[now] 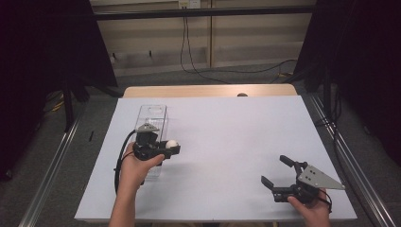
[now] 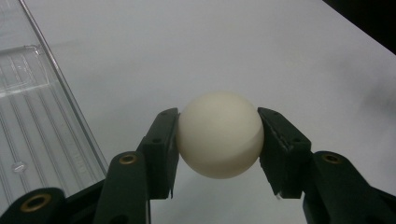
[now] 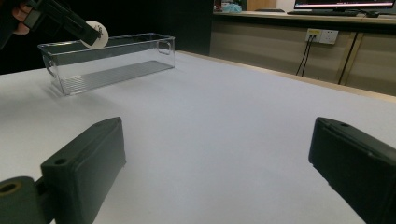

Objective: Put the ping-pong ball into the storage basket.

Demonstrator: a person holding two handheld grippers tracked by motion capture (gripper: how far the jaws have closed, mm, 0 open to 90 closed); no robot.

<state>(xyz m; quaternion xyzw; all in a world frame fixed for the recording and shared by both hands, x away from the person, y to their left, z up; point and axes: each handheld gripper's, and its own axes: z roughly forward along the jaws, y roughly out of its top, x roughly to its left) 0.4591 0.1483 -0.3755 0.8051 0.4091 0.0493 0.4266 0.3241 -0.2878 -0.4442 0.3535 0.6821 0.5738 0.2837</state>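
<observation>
Tongs in the person's left hand pinch a cream-white ball between their two black jaws, holding it above the white counter just beside the long wall of a clear plastic bin. From the high view, the ball sits off the bin's right side, near its front half, and the left tongs reach across the bin's rim from the hand behind. The right gripper view places the ball about level with the bin's top edge, over its near corner. The bin looks empty as far as its clear walls and ribbed floor show. Right tongs rest low at the counter's front right corner, jaws spread wide and holding nothing, well apart from the bin. By the look of it, the pick-up is done; what remains is to carry the ball over the rim and let it go inside.
</observation>
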